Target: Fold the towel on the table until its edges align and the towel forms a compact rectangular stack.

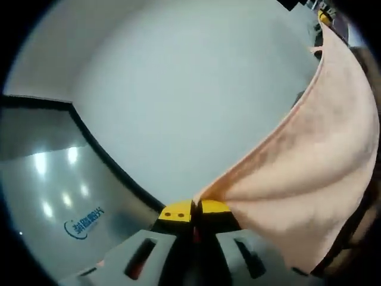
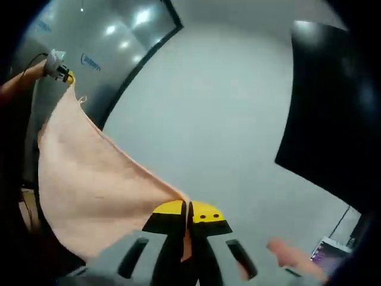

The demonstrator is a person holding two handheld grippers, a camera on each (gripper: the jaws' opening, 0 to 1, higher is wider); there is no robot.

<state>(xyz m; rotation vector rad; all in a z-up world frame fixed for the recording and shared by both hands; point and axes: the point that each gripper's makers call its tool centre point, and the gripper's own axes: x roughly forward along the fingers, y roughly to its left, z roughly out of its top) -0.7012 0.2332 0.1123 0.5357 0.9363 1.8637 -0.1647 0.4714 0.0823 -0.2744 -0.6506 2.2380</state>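
Note:
A peach towel [image 1: 309,155] hangs stretched in the air between both grippers. My left gripper [image 1: 195,210], with yellow-tipped jaws, is shut on one corner of it, and the cloth spreads up and to the right from there. In the right gripper view my right gripper [image 2: 188,213] is shut on another corner of the towel [image 2: 89,179], which runs up and left to the left gripper [image 2: 64,72], seen small at the far corner. The towel's lower part drops out of sight below both views.
A pale grey surface [image 1: 190,101] lies behind the towel, bordered by a dark strip and a glossy grey panel [image 1: 65,196] with a blue logo. A black panel [image 2: 333,119] stands at the right of the right gripper view. A person's hand [image 2: 294,255] shows near the bottom right.

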